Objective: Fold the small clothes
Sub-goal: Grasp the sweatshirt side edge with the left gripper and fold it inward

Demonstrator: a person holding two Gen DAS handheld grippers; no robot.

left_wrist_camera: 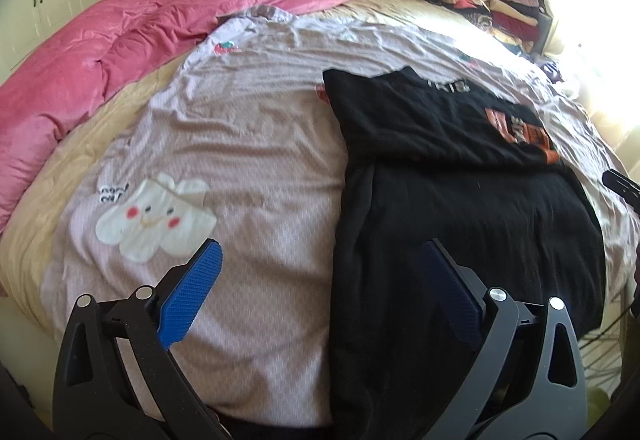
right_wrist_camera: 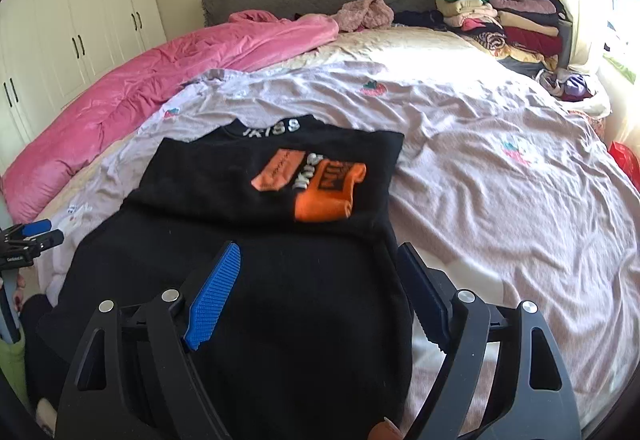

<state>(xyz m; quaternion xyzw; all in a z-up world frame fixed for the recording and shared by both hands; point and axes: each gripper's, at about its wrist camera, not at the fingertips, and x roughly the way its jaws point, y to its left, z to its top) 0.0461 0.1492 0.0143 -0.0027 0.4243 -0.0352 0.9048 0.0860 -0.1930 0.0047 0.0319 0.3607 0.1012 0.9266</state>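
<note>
In the left wrist view, the left claw (left_wrist_camera: 320, 296) is standing wide open with nothing between its blue pads. It is hanging over the lower middle of the frame, one pad above the pale lilac bedspread (left_wrist_camera: 240, 143), the other above the black garment (left_wrist_camera: 460, 207). This garment is lying on the bed in the right half of the frame, and its upper part with the orange print (left_wrist_camera: 520, 131) is already laid flat over the lower part. At the right edge, a small dark piece of the right claw (left_wrist_camera: 622, 185) is showing.

In the right wrist view, the right claw (right_wrist_camera: 320, 300) is also standing wide and is holding nothing, just above the near part of the black garment in the lower centre. The left claw is showing small at the left edge. A pile of folded clothes (right_wrist_camera: 500, 19) is sitting at the upper right, a pink duvet (right_wrist_camera: 160, 79) at the left.

I judge that one fold is done and both claws are free. The next move seems to call for taking an edge or two corners of the garment and folding again.
</note>
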